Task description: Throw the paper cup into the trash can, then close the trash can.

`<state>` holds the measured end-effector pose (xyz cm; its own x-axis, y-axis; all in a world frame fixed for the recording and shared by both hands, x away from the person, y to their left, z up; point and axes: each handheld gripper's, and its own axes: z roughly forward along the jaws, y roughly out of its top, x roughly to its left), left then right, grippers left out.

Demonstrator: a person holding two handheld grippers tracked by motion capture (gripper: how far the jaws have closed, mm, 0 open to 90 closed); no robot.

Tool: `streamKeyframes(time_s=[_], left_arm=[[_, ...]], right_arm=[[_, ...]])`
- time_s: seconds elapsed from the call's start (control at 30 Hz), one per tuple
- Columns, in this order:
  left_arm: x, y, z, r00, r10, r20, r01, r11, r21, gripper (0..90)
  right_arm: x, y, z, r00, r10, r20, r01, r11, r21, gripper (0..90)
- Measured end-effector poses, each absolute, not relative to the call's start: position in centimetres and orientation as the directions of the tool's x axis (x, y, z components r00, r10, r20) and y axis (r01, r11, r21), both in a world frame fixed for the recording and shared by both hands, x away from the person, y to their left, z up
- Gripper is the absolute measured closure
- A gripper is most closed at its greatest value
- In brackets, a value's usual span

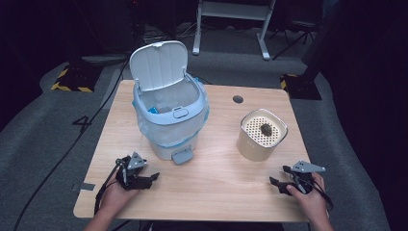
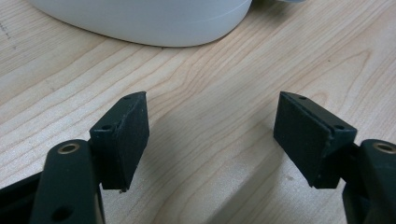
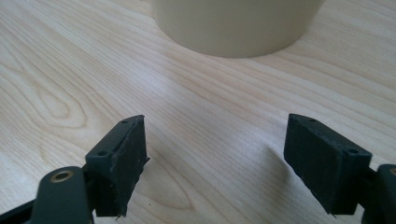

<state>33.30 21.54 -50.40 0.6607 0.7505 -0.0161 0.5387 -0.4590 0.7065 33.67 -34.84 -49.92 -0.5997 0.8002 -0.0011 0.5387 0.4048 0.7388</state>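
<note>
item 1, left gripper [image 1: 155, 177]: held at the table's [image 1: 216, 192] 7 o'clock corner, jaws spread wide and pinching nothing; the left gripper view [image 2: 212, 135] shows bare wood between them and the white base of the bin at 12 o'clock. item 2, right gripper [image 1: 279, 179]: at the table's 5 o'clock corner, jaws spread, nothing between; the right gripper view [image 3: 215, 158] shows the beige base of the container [image 3: 236, 25] near, at 12 o'clock. item 3, white pedal bin [image 1: 169, 113]: at 10 o'clock on the table, lid up, lined with a pale blue bag, foot pedal facing the person; the high view alone gives lid and liner. item 4, beige container [image 1: 261, 134]: at 3 o'clock, perforated top with a dark clump on it, seen from above.
</note>
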Motion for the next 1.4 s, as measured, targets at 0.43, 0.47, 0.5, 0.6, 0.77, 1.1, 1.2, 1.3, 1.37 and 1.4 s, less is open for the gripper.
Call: streamKeyframes(time_s=[0.43, 0.47, 0.5, 0.6, 0.77, 1.1, 1.2, 1.3, 1.37, 1.4], left_arm=[[33.1, 21.6, -50.3, 0.674, 0.739, -0.011, 0.527, -0.47, 0.708, 32.2], [33.1, 21.6, -50.3, 0.673, 0.74, -0.012, 0.529, -0.469, 0.707, 32.6], [33.1, 21.6, -50.3, 0.675, 0.738, -0.009, 0.527, -0.474, 0.705, 33.0], [33.0, 21.8, -50.2, 0.675, 0.737, -0.013, 0.531, -0.474, 0.702, 34.2], [32.9, 22.5, -49.9, 0.67, 0.741, -0.036, 0.538, -0.452, 0.711, 37.0], [31.8, 24.3, -47.2, 0.714, 0.682, -0.157, 0.474, -0.306, 0.826, 40.2], [31.5, 24.7, -45.7, 0.721, 0.675, -0.156, 0.435, -0.265, 0.861, 41.2], [31.5, 25.0, -44.2, 0.731, 0.66, -0.171, 0.417, -0.235, 0.878, 47.5], [31.6, 25.2, -43.2, 0.745, 0.644, -0.174, 0.401, -0.223, 0.889, 51.0], [31.7, 25.2, -42.6, 0.752, 0.635, -0.178, 0.396, -0.219, 0.892, 52.0]], right_arm=[[33.7, -34.8, -50.5, -0.56, 0.828, -0.009, 0.556, 0.385, 0.736, 14.9], [33.7, -34.8, -50.5, -0.563, 0.827, -0.009, 0.556, 0.386, 0.736, 14.8], [33.8, -34.8, -50.5, -0.564, 0.826, -0.008, 0.556, 0.387, 0.736, 14.8], [33.8, -34.8, -50.5, -0.567, 0.824, -0.007, 0.555, 0.388, 0.736, 14.6], [33.8, -34.8, -50.5, -0.568, 0.823, -0.005, 0.555, 0.388, 0.736, 14.6], [33.8, -34.8, -50.5, -0.567, 0.824, -0.009, 0.554, 0.389, 0.736, 14.6], [33.8, -34.8, -50.5, -0.567, 0.824, -0.009, 0.554, 0.389, 0.736, 14.6], [33.8, -34.8, -50.5, -0.567, 0.824, -0.009, 0.554, 0.389, 0.736, 14.6], [33.8, -34.8, -50.5, -0.567, 0.824, -0.009, 0.554, 0.389, 0.736, 14.6], [33.8, -34.8, -50.5, -0.567, 0.824, -0.009, 0.554, 0.389, 0.736, 14.6]])
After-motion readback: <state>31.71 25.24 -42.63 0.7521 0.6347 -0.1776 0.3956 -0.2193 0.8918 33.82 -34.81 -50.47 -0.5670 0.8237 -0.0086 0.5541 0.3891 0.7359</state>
